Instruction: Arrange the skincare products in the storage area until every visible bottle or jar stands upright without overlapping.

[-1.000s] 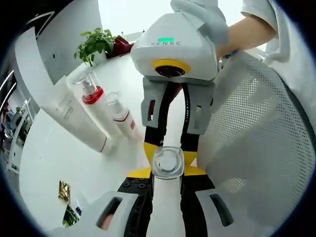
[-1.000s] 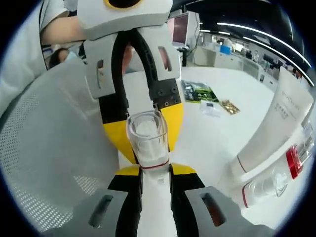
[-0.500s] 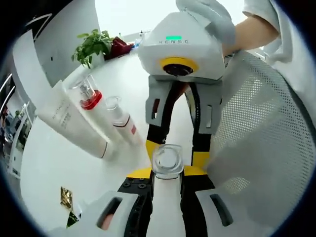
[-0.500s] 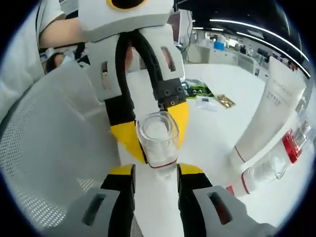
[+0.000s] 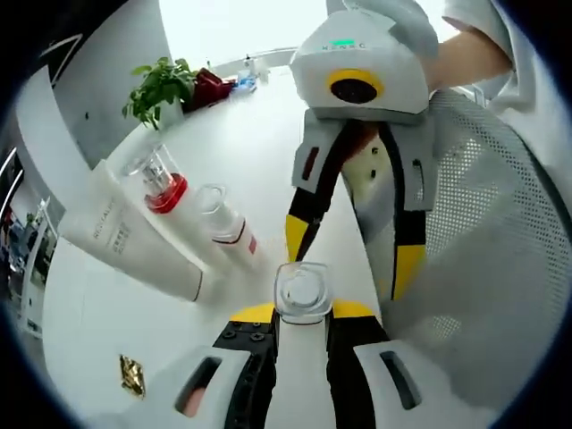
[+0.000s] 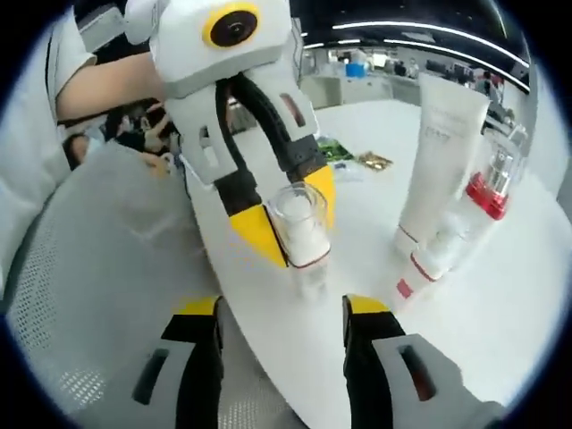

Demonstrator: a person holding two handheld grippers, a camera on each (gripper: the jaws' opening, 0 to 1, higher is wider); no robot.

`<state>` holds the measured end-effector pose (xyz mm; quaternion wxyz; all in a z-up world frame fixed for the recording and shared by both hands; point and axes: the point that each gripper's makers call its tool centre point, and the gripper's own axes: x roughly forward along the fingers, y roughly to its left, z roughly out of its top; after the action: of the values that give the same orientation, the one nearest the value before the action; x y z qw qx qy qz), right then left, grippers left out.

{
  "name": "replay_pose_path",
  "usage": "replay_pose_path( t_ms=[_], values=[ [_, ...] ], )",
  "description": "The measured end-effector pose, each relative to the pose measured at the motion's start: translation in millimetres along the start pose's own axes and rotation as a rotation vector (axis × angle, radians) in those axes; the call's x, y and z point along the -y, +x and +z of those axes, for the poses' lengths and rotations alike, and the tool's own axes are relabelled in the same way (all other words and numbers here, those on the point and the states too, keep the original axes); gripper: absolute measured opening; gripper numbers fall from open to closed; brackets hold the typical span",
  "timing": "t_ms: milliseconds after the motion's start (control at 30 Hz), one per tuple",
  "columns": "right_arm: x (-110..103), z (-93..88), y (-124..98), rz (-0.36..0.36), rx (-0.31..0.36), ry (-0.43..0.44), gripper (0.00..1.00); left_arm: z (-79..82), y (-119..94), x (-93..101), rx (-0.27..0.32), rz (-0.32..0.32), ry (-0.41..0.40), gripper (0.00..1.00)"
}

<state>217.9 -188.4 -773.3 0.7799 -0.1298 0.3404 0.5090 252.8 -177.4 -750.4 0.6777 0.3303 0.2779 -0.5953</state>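
On white surface (image 6: 500, 295), my left hand-held gripper (image 6: 281, 223) is clamping small clear-cap bottle (image 6: 299, 234), standing it up. My right hand-held gripper (image 6: 281, 313) is hanging apart. Tall tube (image 6: 438, 161), red-collar bottle (image 6: 490, 183), little pump bottle (image 6: 438, 250) are standing already, crowding close.

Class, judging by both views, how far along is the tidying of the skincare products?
Done: the white tube, red-collared clear-capped bottle and small red-banded bottle stand upright on the white table. In hand: the left gripper is shut on a white clear-capped bottle; the right gripper is open. Left: stand that bottle beside them.

A clear glossy cap (image 5: 302, 291) tops the white bottle; the table (image 5: 259, 143) is smooth, the chair back (image 5: 500, 259) mesh.
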Motion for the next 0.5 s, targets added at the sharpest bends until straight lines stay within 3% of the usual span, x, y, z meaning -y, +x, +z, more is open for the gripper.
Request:
replay_pose_path(
  t_ms=[200,500],
  values=[
    [16,-2.4,-12,-0.062,0.029,0.080,0.64,3.7,4,-9.1,0.006,0.004,0.007,0.25],
    [28,-5.8,-24,-0.128,0.036,0.130,0.77,11.3,10,-27.0,0.009,0.015,0.026,0.25]
  ],
)
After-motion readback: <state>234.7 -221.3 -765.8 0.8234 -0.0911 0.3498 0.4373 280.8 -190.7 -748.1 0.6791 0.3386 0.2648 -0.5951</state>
